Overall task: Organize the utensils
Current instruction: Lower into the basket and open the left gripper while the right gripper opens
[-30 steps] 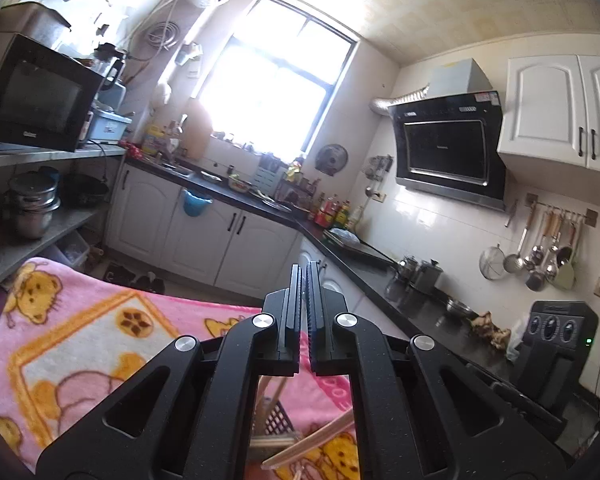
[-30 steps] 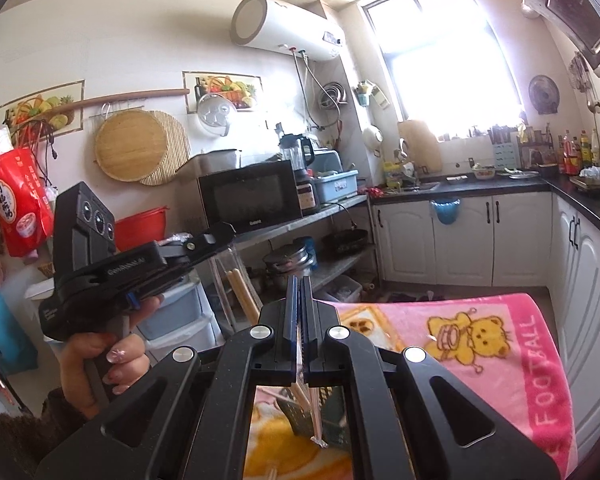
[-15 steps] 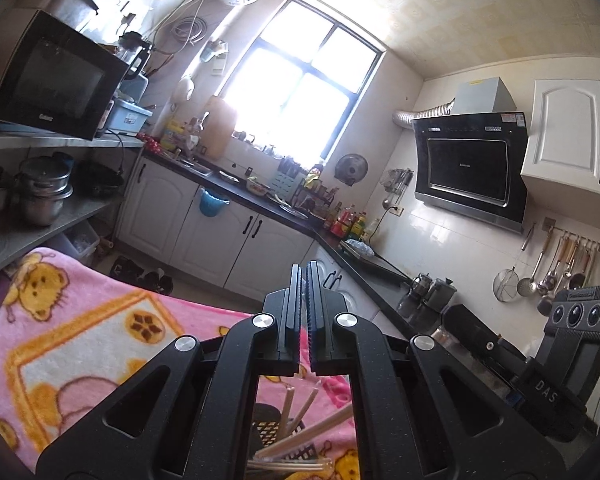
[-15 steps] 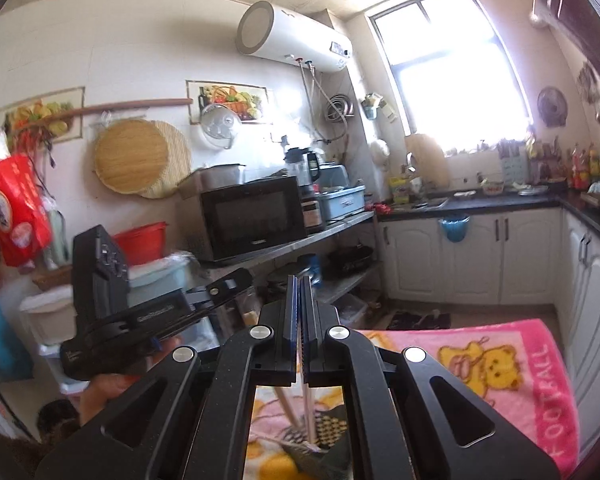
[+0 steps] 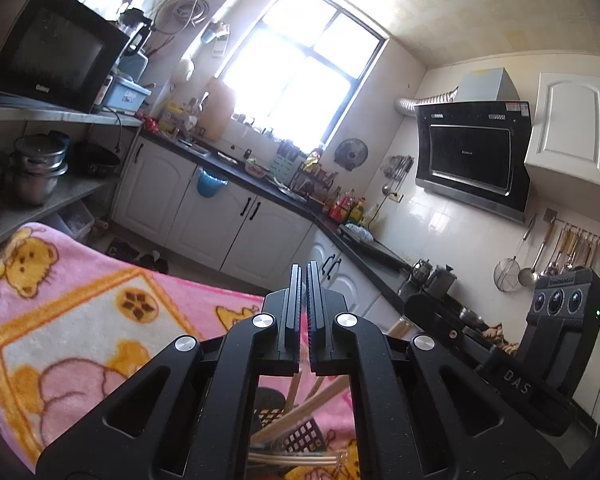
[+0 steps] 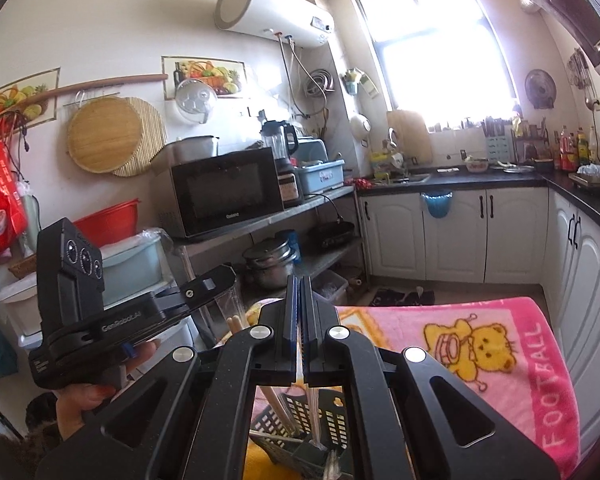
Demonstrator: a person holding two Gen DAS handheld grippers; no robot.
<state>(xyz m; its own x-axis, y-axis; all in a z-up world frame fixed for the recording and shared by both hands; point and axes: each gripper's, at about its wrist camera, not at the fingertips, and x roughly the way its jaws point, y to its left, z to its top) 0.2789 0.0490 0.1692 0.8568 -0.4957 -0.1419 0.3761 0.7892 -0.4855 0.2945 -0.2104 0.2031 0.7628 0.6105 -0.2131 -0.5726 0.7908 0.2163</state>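
A black mesh utensil basket [image 5: 300, 436] [image 6: 284, 416] stands on a pink teddy-bear blanket [image 5: 80, 320] [image 6: 460, 320], with several wooden chopsticks [image 5: 320, 396] leaning in it. My right gripper [image 6: 301, 280] is shut on a thin pale chopstick [image 6: 314, 412] near its top. That chopstick hangs straight down into the basket. In the left wrist view the right gripper [image 5: 410, 308] reaches in from the right. My left gripper [image 5: 304, 268] [image 6: 224, 276] hovers just above the basket, shut, with nothing seen between its fingers.
A person's hand [image 6: 80, 400] grips the left tool. Behind the blanket a steel shelf carries a microwave [image 6: 224, 192] and pots [image 6: 268, 264]. Plastic bins [image 6: 128, 260] sit at the left. White cabinets under a dark counter [image 6: 460, 236] run along the far wall and the right.
Both grippers have drifted closer to the basket and the left one has sunk. More of the basket and chopsticks shows beneath the jaws. Both stayed shut.
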